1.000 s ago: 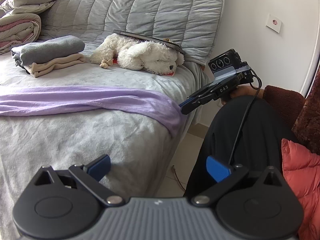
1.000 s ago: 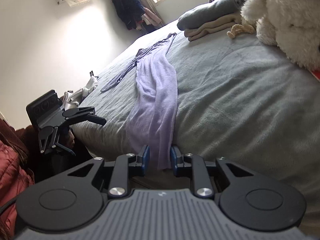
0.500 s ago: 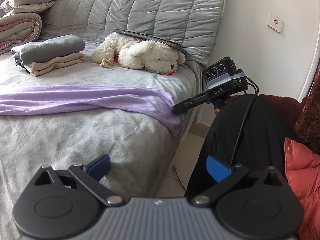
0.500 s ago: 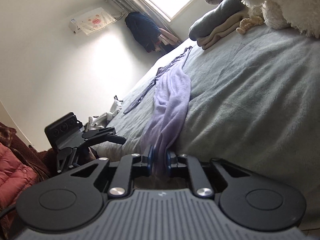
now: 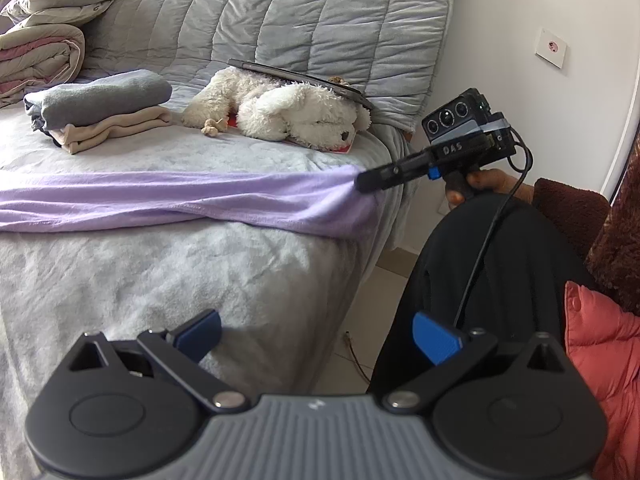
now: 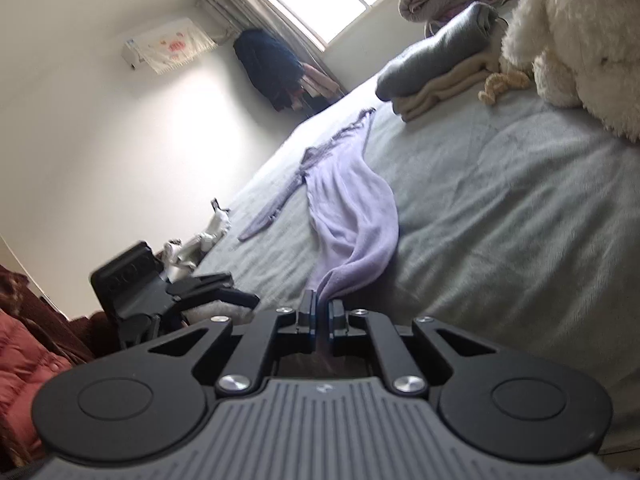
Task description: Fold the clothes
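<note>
Gripping the lavender garment (image 5: pixel 168 196) at the bed's (image 5: pixel 168 264) side edge, right gripper (image 6: pixel 320 312) clamped on its hem.
Left gripper (image 5: pixel 316 336) hangs wide open, empty; next it likely needs a second hem corner for the fold.

white plush dog (image 5: pixel 296 116) beside a rolled quilt (image 5: pixel 38 54).

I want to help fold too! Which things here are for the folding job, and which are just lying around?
For the job:
- purple garment, pinched at its end by the right hand-held gripper
- left hand-held gripper, open and empty
- folded grey and beige clothes

Just lying about:
- white plush dog
- rolled quilt
- dark clothes by the window
</note>
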Demonstrator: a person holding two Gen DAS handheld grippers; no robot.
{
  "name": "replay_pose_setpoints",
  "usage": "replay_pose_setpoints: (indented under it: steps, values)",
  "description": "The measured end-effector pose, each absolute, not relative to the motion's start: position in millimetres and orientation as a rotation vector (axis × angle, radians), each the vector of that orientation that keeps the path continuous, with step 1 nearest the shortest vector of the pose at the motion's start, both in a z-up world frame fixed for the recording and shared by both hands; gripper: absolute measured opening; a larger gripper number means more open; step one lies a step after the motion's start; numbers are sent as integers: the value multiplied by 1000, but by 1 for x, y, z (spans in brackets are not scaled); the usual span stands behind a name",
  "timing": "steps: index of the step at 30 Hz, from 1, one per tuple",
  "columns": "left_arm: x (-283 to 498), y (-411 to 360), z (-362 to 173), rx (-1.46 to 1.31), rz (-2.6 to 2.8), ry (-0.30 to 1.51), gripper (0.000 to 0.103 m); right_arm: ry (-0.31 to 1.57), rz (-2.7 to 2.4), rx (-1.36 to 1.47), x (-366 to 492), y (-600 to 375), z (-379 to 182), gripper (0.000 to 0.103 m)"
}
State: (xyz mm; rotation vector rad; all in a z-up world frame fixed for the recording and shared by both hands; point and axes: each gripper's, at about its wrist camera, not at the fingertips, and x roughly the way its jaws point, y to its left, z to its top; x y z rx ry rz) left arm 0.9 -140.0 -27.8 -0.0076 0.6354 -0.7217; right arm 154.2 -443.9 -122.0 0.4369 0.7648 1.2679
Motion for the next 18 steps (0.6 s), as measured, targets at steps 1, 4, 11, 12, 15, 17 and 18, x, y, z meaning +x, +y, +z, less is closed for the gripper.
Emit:
replay_pose_setpoints:
  steps: [1,4,11,12,15,17,18]
  values:
    - [1,-140,-27,-11,-722,635,102,745,1278,467,154,-446,-116,5]
    - [0,-137,-24,-28,-719,630,102,698,1314,548,158,-444,-100,5]
    - [-3,-122,-7,-56,-728,588,102,677,1412,719,187,-392,-62,6]
    - [-4,-120,-3,-53,-729,579,102,679,1427,744,193,-381,-57,6]
    - [-6,-107,7,-45,-729,556,102,679,1471,804,212,-343,-42,6]
    - [-8,-96,13,-32,-718,541,102,680,1498,836,225,-315,-31,6]
    - [-9,-90,17,-26,-710,533,102,679,1513,848,233,-301,-26,6]
